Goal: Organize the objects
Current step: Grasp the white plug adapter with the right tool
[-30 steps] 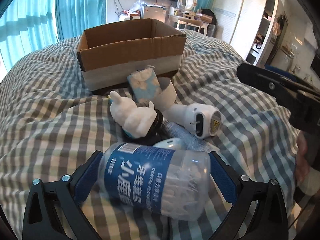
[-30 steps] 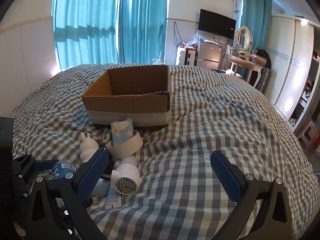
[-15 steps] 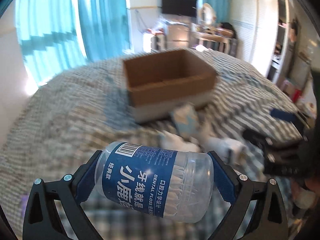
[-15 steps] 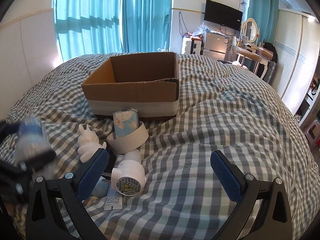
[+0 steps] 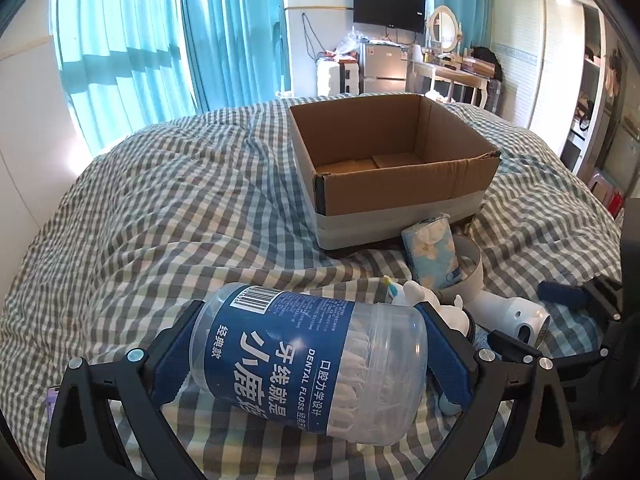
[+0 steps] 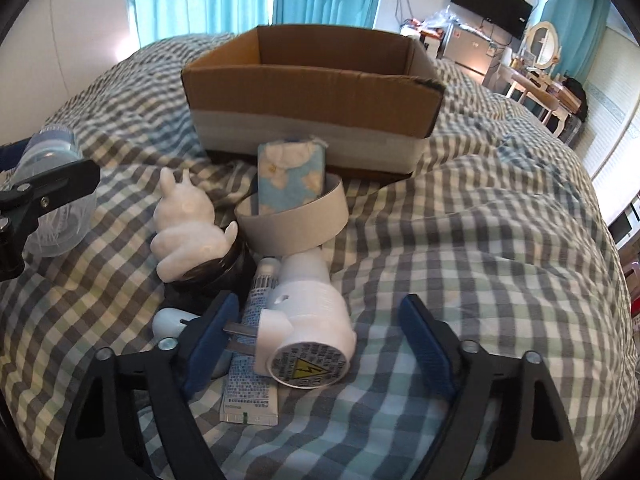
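Your left gripper (image 5: 310,364) was clamped on the floss jar (image 5: 308,360), which lay sideways between the blue pads, barcode end at 9 o'clock, lifted off the quilt (image 5: 160,200). Your right gripper (image 6: 318,340) stood wide, its fingers to either side of the white plug (image 6: 308,320); the left pad (image 6: 208,340) sat just beside the prongs, the right pad apart from the body. A tube (image 6: 250,360) lay under the plug. At 11 o'clock from the plug stood the rabbit figure (image 6: 184,224), at 12 the tape ring (image 6: 292,220) with the tissue pack (image 6: 290,176) upright inside it. Beyond them sat the open box (image 5: 396,168), nothing visible inside
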